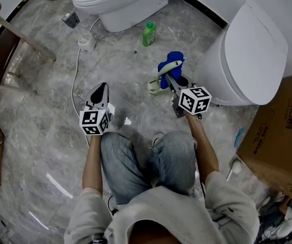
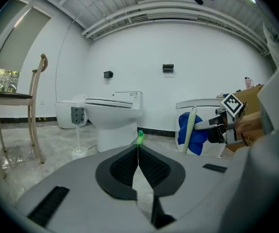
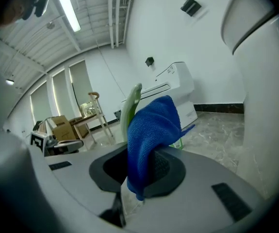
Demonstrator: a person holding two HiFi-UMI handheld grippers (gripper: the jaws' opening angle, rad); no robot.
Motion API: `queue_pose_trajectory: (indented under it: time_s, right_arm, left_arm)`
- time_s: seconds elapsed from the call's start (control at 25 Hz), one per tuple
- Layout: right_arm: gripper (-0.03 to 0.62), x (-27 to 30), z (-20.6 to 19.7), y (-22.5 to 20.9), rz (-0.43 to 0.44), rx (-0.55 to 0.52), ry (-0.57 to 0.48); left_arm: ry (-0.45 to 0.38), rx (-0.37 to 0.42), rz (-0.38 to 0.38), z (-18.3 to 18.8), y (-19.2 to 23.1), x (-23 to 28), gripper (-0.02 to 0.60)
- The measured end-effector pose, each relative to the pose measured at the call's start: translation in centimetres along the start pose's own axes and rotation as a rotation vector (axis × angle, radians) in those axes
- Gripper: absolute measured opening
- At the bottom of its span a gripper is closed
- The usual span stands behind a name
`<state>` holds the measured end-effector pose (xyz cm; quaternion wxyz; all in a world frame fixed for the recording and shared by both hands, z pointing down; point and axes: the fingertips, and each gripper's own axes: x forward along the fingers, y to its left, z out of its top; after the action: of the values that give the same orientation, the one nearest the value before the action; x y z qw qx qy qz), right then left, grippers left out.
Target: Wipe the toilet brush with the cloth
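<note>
The toilet brush's pale green handle (image 1: 169, 66) rises from its holder (image 1: 155, 87) on the floor beside the right toilet. A blue cloth (image 1: 173, 60) is draped over the handle's top, and my right gripper (image 1: 168, 77) is shut on that cloth. In the right gripper view the cloth (image 3: 152, 132) hangs out of the jaws with the handle (image 3: 129, 108) just behind it. My left gripper (image 1: 100, 89) is held low over the floor to the left, apart from the brush, its jaws (image 2: 138, 160) shut on nothing. It looks across at the brush handle (image 2: 191, 129) and cloth (image 2: 184, 136).
A white toilet (image 1: 119, 4) stands at the back and another (image 1: 247, 55) at the right. A green bottle (image 1: 149, 33) stands on the floor between them. A white round object (image 1: 86, 40) with a cable, a wooden chair (image 1: 6, 44) and a cardboard box (image 1: 283, 136) are nearby.
</note>
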<state>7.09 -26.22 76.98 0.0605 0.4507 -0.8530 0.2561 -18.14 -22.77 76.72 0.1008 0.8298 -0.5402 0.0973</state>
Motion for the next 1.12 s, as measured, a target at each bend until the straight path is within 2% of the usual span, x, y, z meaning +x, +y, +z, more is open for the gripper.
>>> queue_pose_trajectory:
  time_s: [0.16,0.64,1.12]
  right_arm:
    - [0.067,0.6,-2.1,-0.1,0.002,-0.027,0.059]
    - [0.067,3.6,-10.3,-2.5,0.007,0.073,0.238]
    - [0.067,5.8,-16.3,-5.7,-0.034,0.093,0.405]
  left_arm:
    - [-0.003,0.001,0.009,0.3,0.2,-0.4,0.020]
    - [-0.010,-0.019,0.038,0.4,1.1,-0.9,0.020]
    - [-0.005,-0.022,0.034,0.3,1.1,-0.6,0.020]
